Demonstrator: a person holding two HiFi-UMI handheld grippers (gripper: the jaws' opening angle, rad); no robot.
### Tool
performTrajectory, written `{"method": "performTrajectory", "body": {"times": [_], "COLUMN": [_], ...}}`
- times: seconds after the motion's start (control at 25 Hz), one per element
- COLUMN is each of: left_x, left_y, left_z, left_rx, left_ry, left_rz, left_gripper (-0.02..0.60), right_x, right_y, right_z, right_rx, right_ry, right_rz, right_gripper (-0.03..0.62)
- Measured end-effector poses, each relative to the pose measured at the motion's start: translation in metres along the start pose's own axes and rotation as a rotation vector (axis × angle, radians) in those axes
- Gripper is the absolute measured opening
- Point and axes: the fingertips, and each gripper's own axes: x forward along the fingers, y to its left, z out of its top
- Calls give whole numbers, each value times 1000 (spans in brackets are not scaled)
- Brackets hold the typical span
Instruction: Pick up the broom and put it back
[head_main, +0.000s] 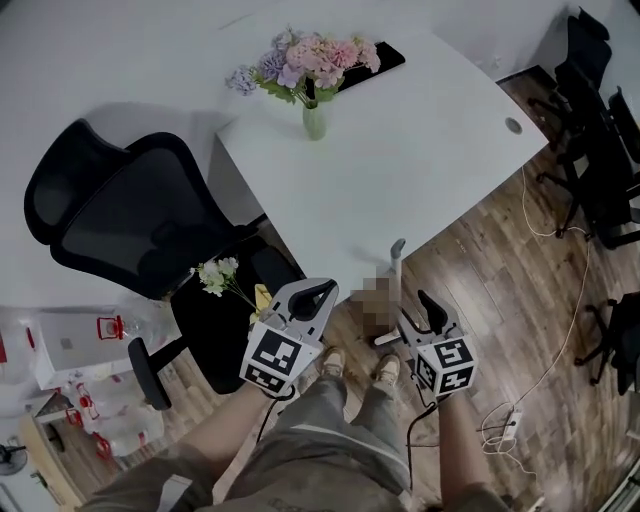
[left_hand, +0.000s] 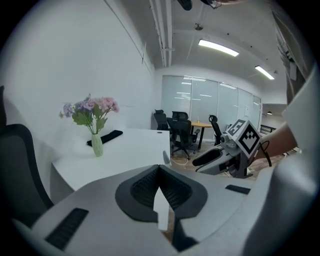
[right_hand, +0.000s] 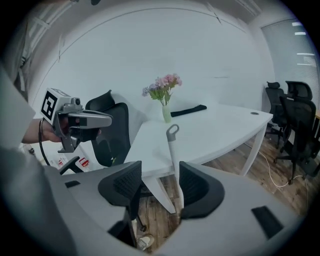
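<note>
The broom shows only as a white handle with a grey loop on top (head_main: 397, 250), standing upright by the table's front edge in the head view. A blurred patch covers its middle. My right gripper (head_main: 424, 303) is just right of it and open. In the right gripper view the handle (right_hand: 173, 150) rises in the gap of the right gripper (right_hand: 159, 175), close to the right pad (right_hand: 192, 187), and no pad presses on it. My left gripper (head_main: 322, 293) is shut with nothing in it, left of the handle. The loop (left_hand: 165, 157) peeks just above the left gripper (left_hand: 160, 172).
A white table (head_main: 430, 160) carries a green vase of flowers (head_main: 313, 110) and a flat black item (head_main: 375, 62). A black office chair (head_main: 140, 220) stands at left, with small white flowers (head_main: 218, 274) on its seat. More black chairs (head_main: 600, 150) and a cable with a power strip (head_main: 505, 420) are on the right.
</note>
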Motion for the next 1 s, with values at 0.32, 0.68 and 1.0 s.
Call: {"method": "performTrajectory", "body": {"times": [0.32, 0.68, 1.0], "left_x": [35, 52, 56], "left_y": [8, 23, 21], "left_z": [-49, -67, -76], "left_rx": [-43, -47, -48], "left_ry": [50, 41, 31], "left_rz": [74, 134, 162], "left_gripper": [15, 15, 15], "right_x": [60, 111, 115], "right_y": [-32, -44, -51], "right_z": [-46, -77, -80], "right_rx": [-37, -79, -125], "right_ry": [54, 76, 31], "right_rz": [36, 83, 49], "right_gripper": [243, 234, 117]}}
